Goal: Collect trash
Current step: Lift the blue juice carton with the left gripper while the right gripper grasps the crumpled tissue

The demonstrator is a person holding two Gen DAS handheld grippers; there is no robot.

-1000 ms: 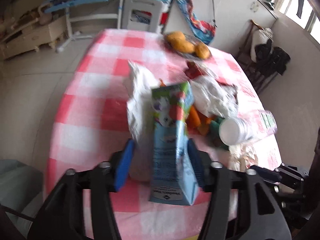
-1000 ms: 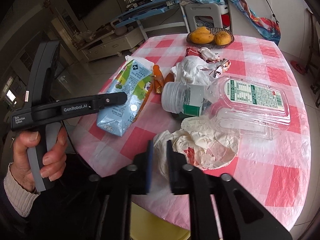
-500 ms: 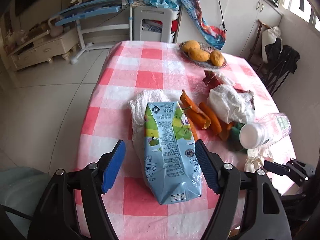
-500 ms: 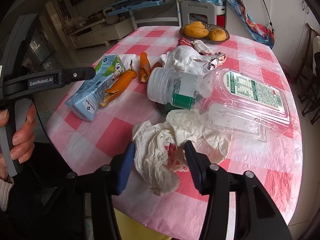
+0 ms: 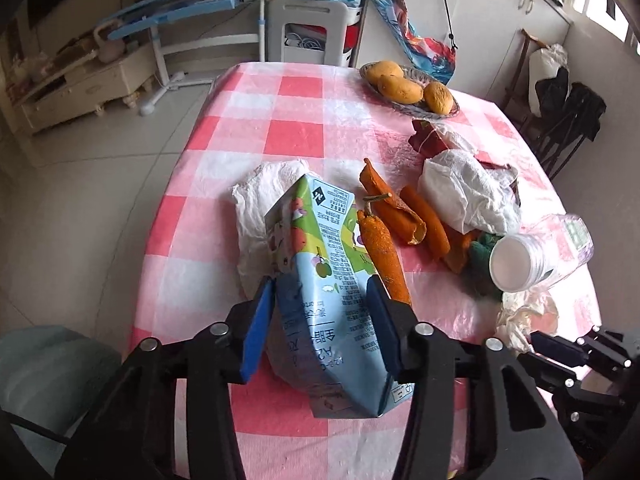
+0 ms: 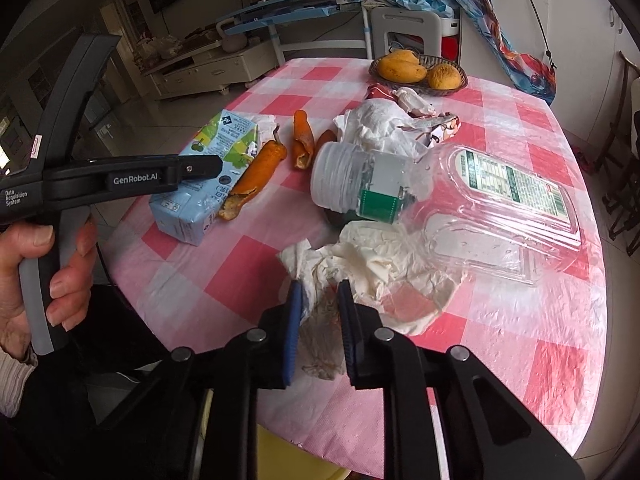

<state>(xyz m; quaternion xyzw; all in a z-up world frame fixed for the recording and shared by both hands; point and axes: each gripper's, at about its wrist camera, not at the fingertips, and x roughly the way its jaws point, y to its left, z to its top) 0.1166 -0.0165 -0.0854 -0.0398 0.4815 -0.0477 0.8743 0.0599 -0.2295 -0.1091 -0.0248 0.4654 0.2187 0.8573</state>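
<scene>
My left gripper (image 5: 320,284) is shut on a blue juice carton (image 5: 324,280), which lies on the pink checked table (image 5: 256,128); the carton also shows in the right wrist view (image 6: 200,188). My right gripper (image 6: 319,288) is closed on a crumpled white tissue (image 6: 360,264) near the table's front edge. Orange peels (image 5: 400,216) lie beside the carton. A clear plastic bottle (image 6: 460,196) lies on its side behind the tissue. More crumpled tissue and wrappers (image 6: 384,120) lie farther back.
A basket of mangoes (image 5: 408,84) stands at the table's far side. Another white tissue (image 5: 260,196) lies under the carton's far end. A pale bin (image 5: 48,364) is at the lower left off the table. Chairs and shelves stand beyond the table.
Both grippers were open half a second ago. The left has closed on the carton and the right has closed on the tissue.
</scene>
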